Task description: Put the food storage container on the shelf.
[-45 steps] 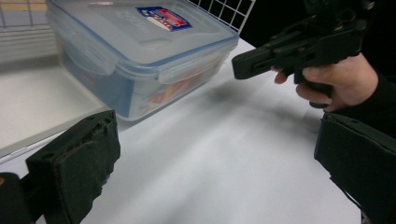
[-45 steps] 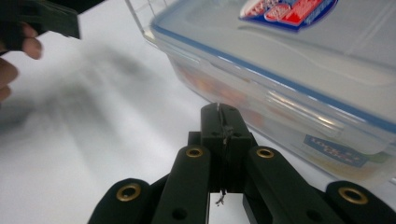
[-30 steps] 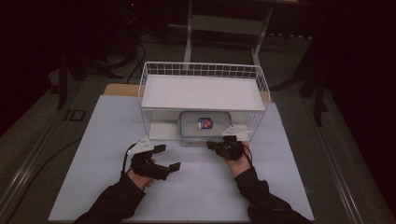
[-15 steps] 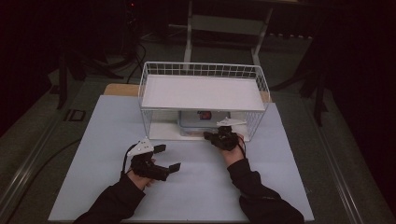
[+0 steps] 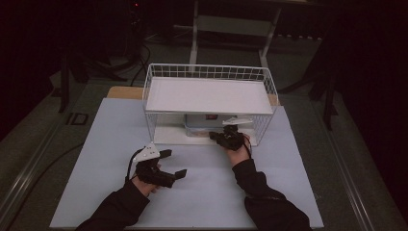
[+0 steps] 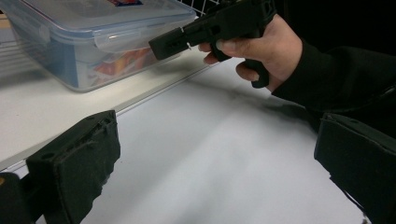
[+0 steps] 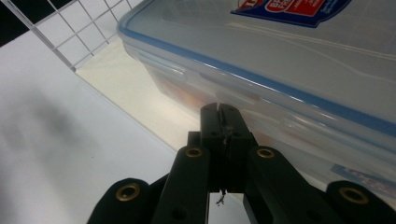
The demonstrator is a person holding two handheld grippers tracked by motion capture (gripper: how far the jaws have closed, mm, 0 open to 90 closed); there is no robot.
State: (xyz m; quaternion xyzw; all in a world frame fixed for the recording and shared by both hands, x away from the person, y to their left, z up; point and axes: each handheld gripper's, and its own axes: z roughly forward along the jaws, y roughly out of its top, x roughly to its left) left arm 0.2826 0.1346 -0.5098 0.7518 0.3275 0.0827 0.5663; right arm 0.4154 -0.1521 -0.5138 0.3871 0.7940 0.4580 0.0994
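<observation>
A clear plastic box (image 5: 201, 126) with a blue-rimmed lid (image 7: 289, 60) sits on the lower board of a white wire rack (image 5: 207, 94), under its shelf. My right gripper (image 5: 215, 137) is shut with nothing between its jaws. Its tip (image 7: 218, 112) is at the box's near side just below the lid rim; whether it touches is unclear. The left gripper view shows that tip (image 6: 161, 46) beside the box's latch flap (image 6: 123, 42). My left gripper (image 5: 174, 162) rests open on the white mat, left of the box and in front of the rack, holding nothing (image 6: 217, 158).
The white mat (image 5: 288, 183) covers the table in front of the rack. The rack's wire mesh (image 7: 79, 32) stands to one side of the box. Dark floor and stands surround the table.
My right gripper has moved forward toward the rack, and the box now sits farther back under the shelf. My left gripper has stayed where it was.
</observation>
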